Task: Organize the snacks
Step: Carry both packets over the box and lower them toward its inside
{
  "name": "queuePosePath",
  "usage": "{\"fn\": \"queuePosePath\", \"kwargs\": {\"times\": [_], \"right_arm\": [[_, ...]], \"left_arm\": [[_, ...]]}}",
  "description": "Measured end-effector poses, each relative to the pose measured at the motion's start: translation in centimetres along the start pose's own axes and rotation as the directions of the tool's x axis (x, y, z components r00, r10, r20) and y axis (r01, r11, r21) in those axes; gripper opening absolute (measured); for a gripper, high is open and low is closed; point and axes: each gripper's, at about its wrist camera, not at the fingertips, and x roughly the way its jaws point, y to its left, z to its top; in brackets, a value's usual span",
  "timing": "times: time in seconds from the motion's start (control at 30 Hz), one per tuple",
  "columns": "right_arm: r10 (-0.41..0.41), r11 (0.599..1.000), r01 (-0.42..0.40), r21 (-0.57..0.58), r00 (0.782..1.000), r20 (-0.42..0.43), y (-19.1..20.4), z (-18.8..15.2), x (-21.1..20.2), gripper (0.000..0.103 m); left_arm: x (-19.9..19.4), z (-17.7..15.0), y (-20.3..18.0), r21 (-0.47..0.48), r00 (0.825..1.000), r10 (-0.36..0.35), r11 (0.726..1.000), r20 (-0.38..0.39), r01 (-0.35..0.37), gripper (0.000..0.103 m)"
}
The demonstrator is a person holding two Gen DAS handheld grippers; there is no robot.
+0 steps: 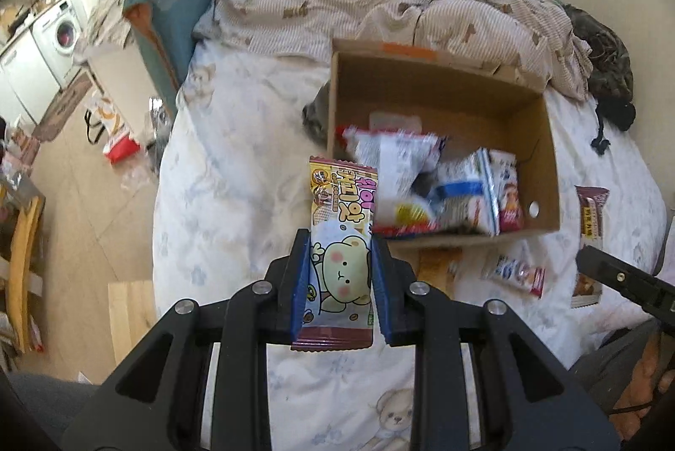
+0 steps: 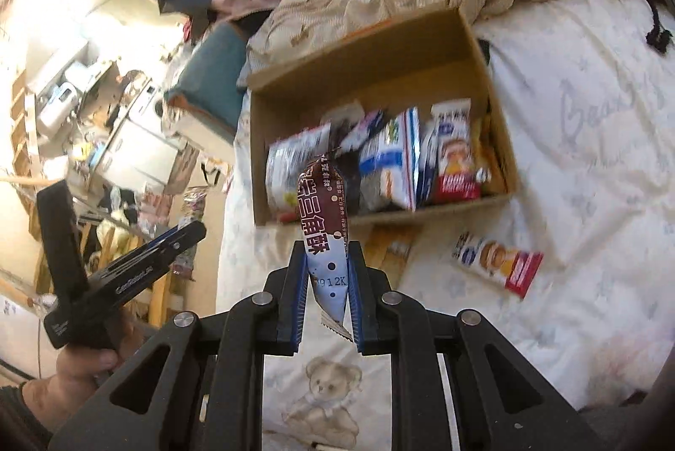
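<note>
Ahead of both grippers lies the bed with its pale bear-printed sheet [image 1: 236,164], and on it, just beyond the fingertips, stands the open brown cardboard box [image 1: 544,155], already holding several upright snack packets. The left gripper [image 1: 341,252] is clenched on a long wafer packet with a yellow top and a cartoon bear [image 1: 341,240], held lengthwise with its far end close to the box's near-left corner. The right gripper [image 2: 327,261] grips a slim brown-and-white biscuit packet with white lettering [image 2: 322,223], pointing at the box's front wall. To do the drop well, each packet probably needs to be carried clear over the near wall and released only above a gap between the standing packets, one gripper at a time to avoid collision. The left view alone shows a brown-wrapped bar [image 1: 590,214] lying right of the box; the right view shows more clearly the loose white, blue and red biscuit packet [image 2: 498,261] on the sheet to the right.
</note>
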Motion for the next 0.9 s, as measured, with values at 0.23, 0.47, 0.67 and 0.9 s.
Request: {"fn": "queuePosePath", "kwargs": {"times": [0.23,0.47,0.67,0.9], "right_arm": [[-0.03,0.999,0.03,0.013,0.998,0.052,-1.2,3.7,1.2,0.018],[-0.065,0.997,0.062,0.053,0.996,0.054,-3.3,6.8,2.7,0.018],[-0.09,0.994,0.086,0.064,0.994,0.064,-4.3,8.8,3.8,0.019],[-0.099,0.991,0.093,0.099,0.993,0.057,-5.6,10.6,5.0,0.019]], "left_arm": [[0.8,3.3,-3.9,0.075,1.0,0.002,0.997,0.027,-0.004,0.023],[3.2,6.2,-6.2,0.086,0.999,0.021,0.996,0.03,-0.024,0.023],[5.6,7.8,-8.0,0.138,1.0,0.005,0.99,0.005,-0.006,0.023],[7.5,9.2,-9.7,0.17,1.0,0.025,0.985,0.018,-0.027,0.024]]}}
